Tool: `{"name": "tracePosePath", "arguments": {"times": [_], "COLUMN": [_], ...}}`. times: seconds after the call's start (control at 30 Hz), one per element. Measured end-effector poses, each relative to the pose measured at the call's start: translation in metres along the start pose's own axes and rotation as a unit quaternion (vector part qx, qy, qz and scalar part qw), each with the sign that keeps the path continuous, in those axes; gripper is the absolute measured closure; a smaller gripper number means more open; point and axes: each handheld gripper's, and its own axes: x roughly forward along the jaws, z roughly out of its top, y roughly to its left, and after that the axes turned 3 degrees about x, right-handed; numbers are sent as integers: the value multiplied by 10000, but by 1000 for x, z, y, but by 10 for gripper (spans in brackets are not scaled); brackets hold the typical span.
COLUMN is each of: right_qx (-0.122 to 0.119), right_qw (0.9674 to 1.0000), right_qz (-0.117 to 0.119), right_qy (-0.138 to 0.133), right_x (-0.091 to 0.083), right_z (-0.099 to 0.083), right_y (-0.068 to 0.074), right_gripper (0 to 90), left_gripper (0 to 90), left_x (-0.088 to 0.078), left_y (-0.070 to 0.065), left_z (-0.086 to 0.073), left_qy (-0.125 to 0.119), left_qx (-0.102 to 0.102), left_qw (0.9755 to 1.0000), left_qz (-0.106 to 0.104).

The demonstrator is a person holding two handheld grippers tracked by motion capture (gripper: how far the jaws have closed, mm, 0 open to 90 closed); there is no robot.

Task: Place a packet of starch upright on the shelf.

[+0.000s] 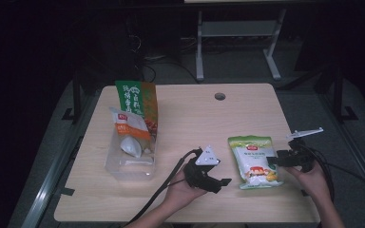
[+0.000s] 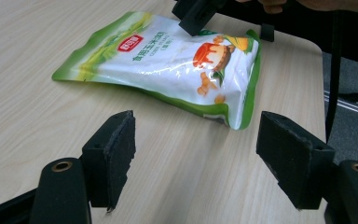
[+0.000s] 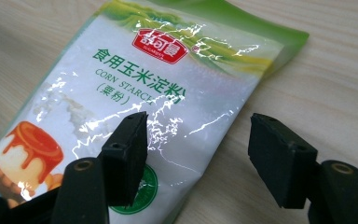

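R gripper [image 1: 272, 160] hovered at the right edge of the corn starch pouch [image 1: 255, 161], fingers apart w/ one over the printed face and one past the edge, nothing clamped yet. L gripper [image 1: 215, 183] sat just left of the pouch on the counter [image 1: 190, 118], fingers also apart & empty.

Likely step: pinching the pouch edge w/ the R gripper. To do it well, prob. best to slide one finger low along the counter under the seam, close on the flat rim rather than the bulging middle, since powder inside would shift and the film looks slick.

Pouch lay flat, front-right part of the counter, label up: green border, white centre, red logo, pudding pic at its near end, glossy w/ glare. Well apart to the left, a clear bin [image 1: 129, 161] held other packets.
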Motion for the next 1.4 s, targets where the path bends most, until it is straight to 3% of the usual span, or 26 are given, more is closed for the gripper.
{"name": "tracePosePath", "arguments": {"times": [0.1,0.27,0.33,0.4,0.5,0.57,0.73,0.87,1.0,1.13,1.23,1.4], "right_qx": [32,128,226,200,187,150,-46,-16,52,214,257,441], "right_qw": [9997,9995,9989,9989,9992,9992,9995,9987,9986,9979,9974,9946], "right_qz": [258,291,412,417,351,365,137,342,384,486,559,887], "right_qy": [-48,-72,-69,-103,-19,94,271,386,366,358,362,297], "right_x": [1,-2,-2,-1,-2,0,-2,-4,-7,-1,5,12], "right_z": [-3,-8,-11,-13,-10,-7,-5,-11,-13,-9,-4,-6], "right_y": [-3,-6,-7,-6,-4,-3,6,12,8,1,-2,-4], "right_gripper": [502,678,721,719,648,691,775,784,616,540,563,709], "left_gripper": [281,281,281,281,281,281,281,281,281,281,281,281], "left_x": [4,4,3,3,3,3,1,-1,-1,1,4,8], "left_y": [0,0,0,-1,-1,-1,0,2,3,4,5,9], "left_z": [2,2,2,2,1,1,1,0,0,0,0,-2], "left_qy": [28,52,58,49,60,55,48,83,80,78,83,103], "left_qx": [13,20,30,8,15,11,-11,6,-12,-84,-118,-254], "left_qw": [10000,10000,10000,10000,10000,10000,10000,9999,9999,9999,9999,9996], "left_qz": [-12,-13,-5,7,22,27,61,88,114,83,40,-88]}}
